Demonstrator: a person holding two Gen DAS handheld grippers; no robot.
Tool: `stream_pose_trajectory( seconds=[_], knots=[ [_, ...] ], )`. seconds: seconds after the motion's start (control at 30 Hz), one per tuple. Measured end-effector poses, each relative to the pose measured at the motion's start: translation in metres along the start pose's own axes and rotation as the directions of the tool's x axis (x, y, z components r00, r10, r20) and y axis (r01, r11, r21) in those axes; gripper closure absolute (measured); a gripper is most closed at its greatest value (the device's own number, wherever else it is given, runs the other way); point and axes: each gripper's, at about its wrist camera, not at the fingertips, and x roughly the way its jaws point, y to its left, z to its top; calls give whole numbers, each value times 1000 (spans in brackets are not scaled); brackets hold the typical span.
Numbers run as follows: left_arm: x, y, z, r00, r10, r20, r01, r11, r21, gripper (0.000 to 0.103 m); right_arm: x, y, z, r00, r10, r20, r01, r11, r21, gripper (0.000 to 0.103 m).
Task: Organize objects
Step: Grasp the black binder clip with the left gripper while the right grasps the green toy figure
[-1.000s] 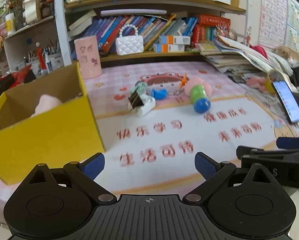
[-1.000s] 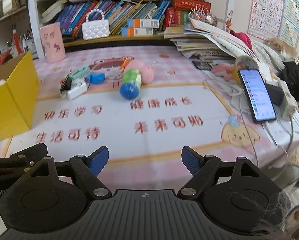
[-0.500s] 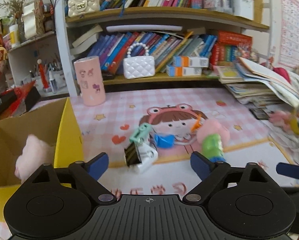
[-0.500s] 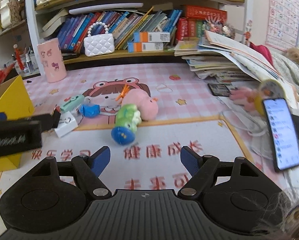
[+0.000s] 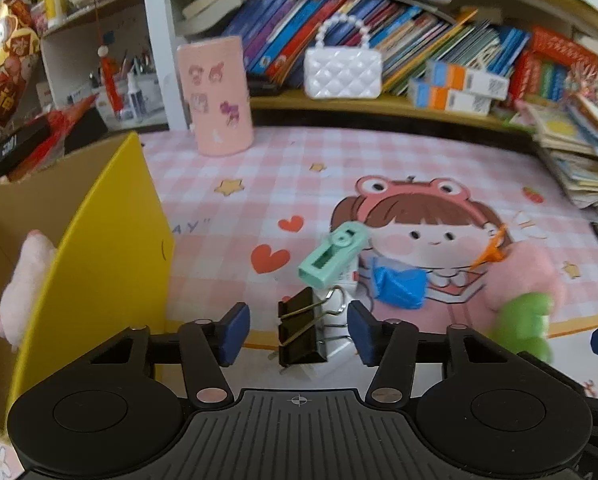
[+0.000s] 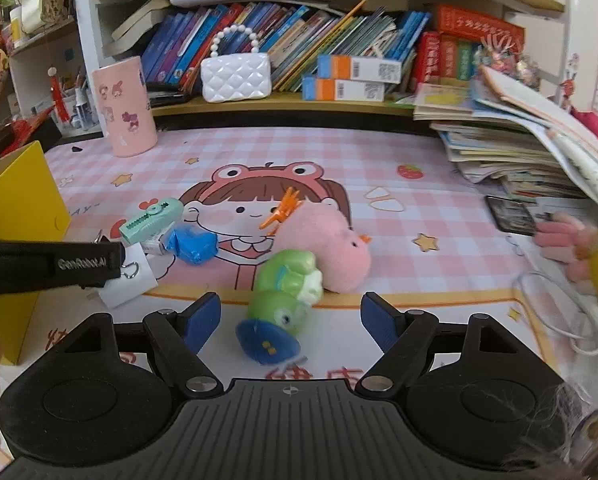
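Left wrist view: low over the pink checked surface [image 5: 339,160], angled down, close to the black metal binder clip [image 5: 299,326]. Right wrist view: same heading, further right. Both share the white quilted handbag [image 6: 235,78] on the bookshelf.

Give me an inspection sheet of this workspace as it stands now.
Surface: pink checked mat with a cartoon girl.
Job's things: black binder clip, mint stapler, blue wrapper, green plush, pink plush, orange clip; yellow box holds a pink toy.
Clutter: pink cup, book stack.
Grippers: left gripper open, jaws just closing, binder clip between, untouched; right gripper open around green plush.
Cables: white cable.
Surroundings: bookshelf, white purse.
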Motion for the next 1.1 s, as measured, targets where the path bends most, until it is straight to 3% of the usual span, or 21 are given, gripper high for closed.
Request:
stream_pose_trajectory(
  seconds=[0.13, 0.23, 0.3, 0.33, 0.37, 0.67, 0.83, 1.1],
  knots=[
    [9, 3, 2, 1000, -8, -7, 8, 999, -40, 54, 17, 1, 5, 999, 25, -20, -25, 1000, 5, 27],
    [11, 4, 3, 999, -35, -11, 34, 998, -54, 64, 30, 0, 8, 998, 31, -50, -30, 999, 23, 28],
    [11, 4, 4, 999, -41, -10, 40, 998, -54, 77, 35, -1, 8, 997, 38, -66, -35, 999, 37, 43],
    [10, 5, 3, 999, -37, -8, 36, 998, -52, 78, 37, -2, 8, 996, 46, -76, -43, 998, 43, 59],
    [8, 7, 3, 999, -51, -8, 50, 997, -57, 78, 38, -2, 8, 995, 50, -89, -46, 998, 45, 64],
    [-49, 13, -7, 982, -154, 108, 160, 986, -45, 79, 0, -3, -2, 999, 34, -27, -32, 997, 73, 66],
    [-81, 20, -29, 969, -218, 119, 223, 975, -24, 79, -30, 3, -19, 999, 21, -39, -18, 996, 86, 66],
    [-117, 51, -69, 963, -247, 103, 250, 968, -11, 79, -78, 28, -57, 997, 23, -73, -20, 999, 45, 66]
  ],
)
